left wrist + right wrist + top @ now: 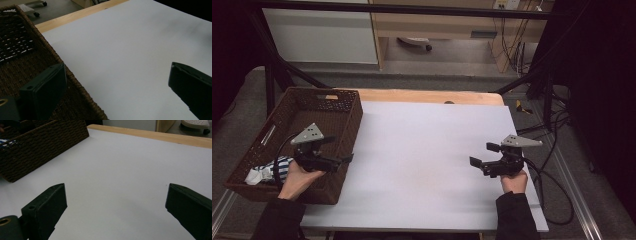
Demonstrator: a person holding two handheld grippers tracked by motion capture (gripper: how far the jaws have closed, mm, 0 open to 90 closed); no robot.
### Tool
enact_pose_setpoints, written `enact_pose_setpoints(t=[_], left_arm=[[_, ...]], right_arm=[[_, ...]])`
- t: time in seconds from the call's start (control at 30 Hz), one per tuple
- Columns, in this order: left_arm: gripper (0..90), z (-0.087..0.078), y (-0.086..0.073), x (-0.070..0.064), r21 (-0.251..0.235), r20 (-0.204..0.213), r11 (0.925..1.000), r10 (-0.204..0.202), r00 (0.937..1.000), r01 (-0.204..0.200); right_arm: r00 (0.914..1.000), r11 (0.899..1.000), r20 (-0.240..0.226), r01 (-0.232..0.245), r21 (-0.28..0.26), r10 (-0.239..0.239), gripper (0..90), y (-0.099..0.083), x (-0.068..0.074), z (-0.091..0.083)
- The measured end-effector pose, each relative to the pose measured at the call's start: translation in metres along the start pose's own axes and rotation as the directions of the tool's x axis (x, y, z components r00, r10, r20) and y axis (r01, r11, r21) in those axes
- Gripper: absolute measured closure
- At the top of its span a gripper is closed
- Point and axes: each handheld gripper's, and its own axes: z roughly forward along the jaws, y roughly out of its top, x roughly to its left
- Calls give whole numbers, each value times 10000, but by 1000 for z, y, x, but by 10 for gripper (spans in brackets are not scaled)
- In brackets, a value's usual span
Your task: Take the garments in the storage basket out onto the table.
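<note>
Left gripper [343,161] over woven brown wicker basket [343,102], jaws wide apart, empty; striped cloth [276,167] behind them. Right gripper [479,155] likewise agape above smooth white tabletop [422,150]

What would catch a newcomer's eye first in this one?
The brown woven basket at the table's left edge, with blue-and-white striped cloth lying inside. The left gripper hovers at the basket's near right wall, the right gripper over the bare white table, both with jaws open.

no text, label, brand, number or sign can be read anywhere, neither on the woven basket [343,107] nor on the white table top [427,150].
</note>
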Motion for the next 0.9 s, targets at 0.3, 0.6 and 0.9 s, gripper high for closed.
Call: enact_pose_setpoints(t=[0.3,0.6,0.9], left_arm=[[14,-2,3,-1,26,-89,10000,28,10000,-27],[14,-7,4,0,83,-186,10000,21,9998,-20],[14,-16,4,4,174,-323,9998,-54,9995,60]], right_arm=[[10000,10000,-14,28,37,-28,40,-1,0,1],[10000,9999,-61,50,144,-49,41,-2,2,4],[10000,9999,-60,47,147,-47,42,-2,2,4]])
